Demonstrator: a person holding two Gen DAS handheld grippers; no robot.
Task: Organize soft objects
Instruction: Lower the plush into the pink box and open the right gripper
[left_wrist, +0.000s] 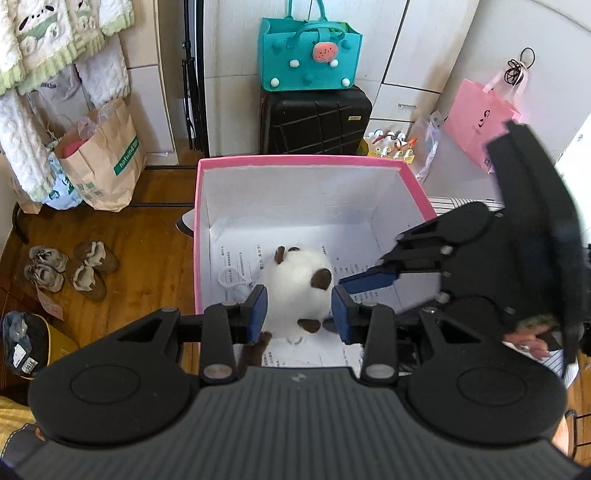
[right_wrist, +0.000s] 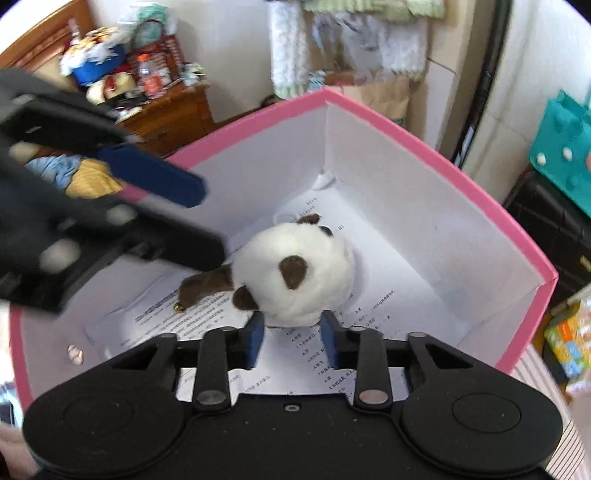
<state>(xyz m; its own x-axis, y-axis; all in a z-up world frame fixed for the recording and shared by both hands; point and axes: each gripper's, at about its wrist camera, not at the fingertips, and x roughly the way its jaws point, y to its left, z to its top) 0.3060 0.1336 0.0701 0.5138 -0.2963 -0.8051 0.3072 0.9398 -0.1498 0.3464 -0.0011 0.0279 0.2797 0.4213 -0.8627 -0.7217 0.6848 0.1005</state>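
A white plush toy (left_wrist: 295, 291) (right_wrist: 295, 273) with brown ears and paws lies on printed paper at the bottom of the pink box (left_wrist: 295, 160) (right_wrist: 424, 147), whose inside is white. My left gripper (left_wrist: 299, 314) hovers over the box's near side. Its blue pads stand a little apart, the toy shows below the gap, and nothing is gripped. In the right wrist view the left gripper (right_wrist: 195, 192) is blurred and clear of the toy. My right gripper (right_wrist: 291, 332) (left_wrist: 347, 282) reaches in from the right, open by a narrow gap just short of the toy.
A black suitcase (left_wrist: 317, 118) with a teal felt bag (left_wrist: 310, 55) on top stands behind the box. A paper bag (left_wrist: 103, 162) and shoes (left_wrist: 66, 269) are on the wooden floor at left. A pink bag (left_wrist: 476, 114) hangs at right. A cluttered wooden cabinet (right_wrist: 166, 110) is nearby.
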